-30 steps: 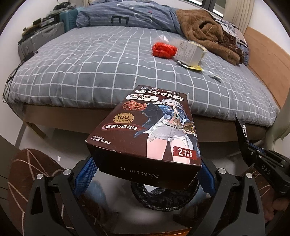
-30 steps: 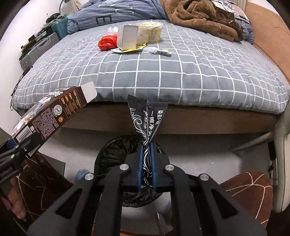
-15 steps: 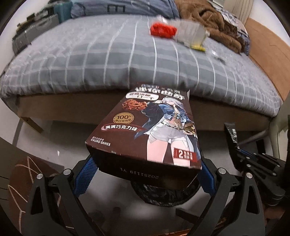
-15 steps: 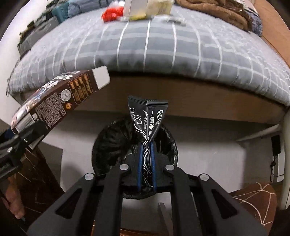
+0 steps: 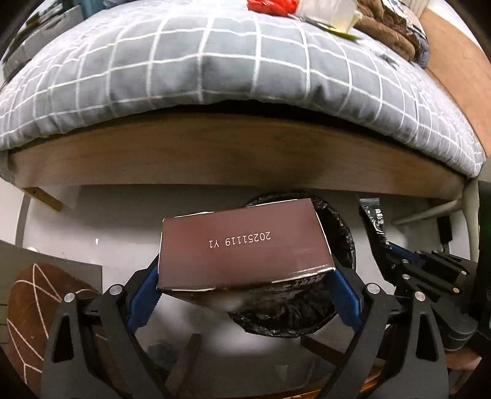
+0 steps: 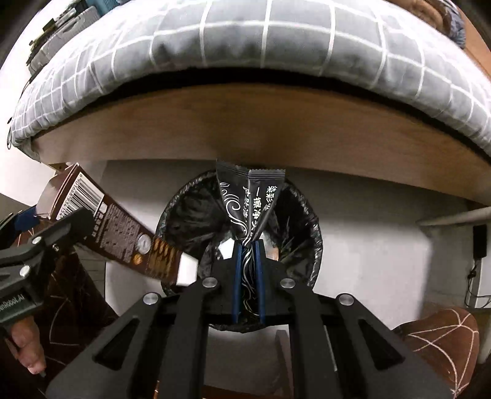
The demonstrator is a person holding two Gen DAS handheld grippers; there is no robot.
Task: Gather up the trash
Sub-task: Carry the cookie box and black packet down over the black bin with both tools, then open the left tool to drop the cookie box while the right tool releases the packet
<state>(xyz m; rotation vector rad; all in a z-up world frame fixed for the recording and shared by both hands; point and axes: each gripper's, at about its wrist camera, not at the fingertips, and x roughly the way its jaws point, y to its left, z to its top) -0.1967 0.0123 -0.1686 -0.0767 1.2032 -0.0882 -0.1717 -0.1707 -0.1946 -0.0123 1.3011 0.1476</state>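
My left gripper (image 5: 245, 291) is shut on a brown snack box (image 5: 242, 245), tipped nose-down over the black-lined trash bin (image 5: 337, 221). In the right wrist view the box (image 6: 122, 233) slants with its open end at the bin's left rim (image 6: 165, 227). My right gripper (image 6: 248, 264) is shut on a black snack wrapper (image 6: 248, 202), held upright above the bin mouth. The wrapper also shows in the left wrist view (image 5: 374, 221). More trash, a red bag (image 5: 270, 4) and a clear container (image 5: 331, 12), lies on the bed.
The bed with a grey checked cover (image 5: 184, 61) and wooden frame (image 5: 233, 153) stands just behind the bin. Brown round stools (image 5: 33, 310) (image 6: 438, 340) flank the bin. Cables and a plug (image 6: 478, 242) hang at the right wall. Brown blanket (image 5: 396, 33) lies on the bed.
Both grippers have dropped and pitched down toward the bin. The box has tipped from level to nose-down, its open end now at the bin rim. The wrapper now hangs over the bin mouth.
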